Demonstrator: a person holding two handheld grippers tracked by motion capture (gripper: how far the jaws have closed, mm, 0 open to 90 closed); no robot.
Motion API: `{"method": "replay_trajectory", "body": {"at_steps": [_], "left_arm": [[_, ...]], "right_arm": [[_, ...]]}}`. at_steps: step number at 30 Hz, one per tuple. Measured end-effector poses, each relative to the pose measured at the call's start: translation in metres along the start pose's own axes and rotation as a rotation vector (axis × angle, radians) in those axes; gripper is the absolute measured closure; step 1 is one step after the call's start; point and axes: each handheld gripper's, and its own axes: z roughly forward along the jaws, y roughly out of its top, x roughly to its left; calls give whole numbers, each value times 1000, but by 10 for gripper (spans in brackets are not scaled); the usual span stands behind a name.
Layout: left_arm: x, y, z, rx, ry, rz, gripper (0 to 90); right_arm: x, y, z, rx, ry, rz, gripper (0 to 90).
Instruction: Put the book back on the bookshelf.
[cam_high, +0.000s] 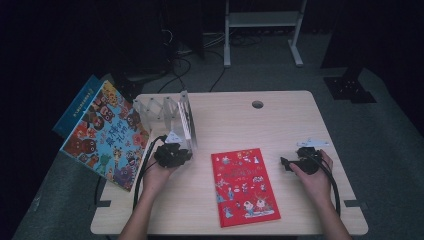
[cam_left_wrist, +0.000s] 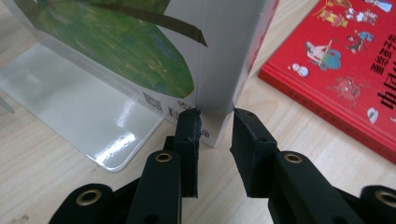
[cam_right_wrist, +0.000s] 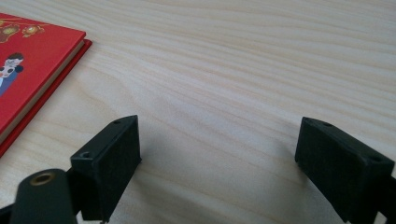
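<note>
A white-spined book (cam_left_wrist: 215, 60) with a green cover stands upright at the right end of a clear acrylic rack (cam_high: 159, 111), whose base plate (cam_left_wrist: 79, 112) lies on the table. My left gripper (cam_left_wrist: 215, 123) has its pads against both sides of the spine's lower end, shut on it; in the high view the left gripper (cam_high: 172, 154) sits just in front of the rack. A red picture book (cam_high: 244, 186) lies flat in the middle of the table. To its right, my right gripper (cam_high: 287, 163) rests low over bare wood, jaws wide open and empty (cam_right_wrist: 217, 149).
A large colourful picture book (cam_high: 107, 135) leans off the table's left edge, with a blue book (cam_high: 79, 102) behind it. The table has a round cable hole (cam_high: 257, 104) at the back. Dark floor, cables and a metal stand (cam_high: 262, 30) lie beyond.
</note>
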Motion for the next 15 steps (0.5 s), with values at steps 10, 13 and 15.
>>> {"method": "replay_trajectory", "body": {"at_steps": [10,13,15], "left_arm": [[-1,0,3,-17,-4,-19,690],[-1,0,3,-17,-8,-12,672],[-2,0,3,-14,-7,-9,652]], "right_arm": [[0,0,0,0,0,0,132],[0,0,0,0,0,0,132],[0,0,0,0,0,0,132]]}}
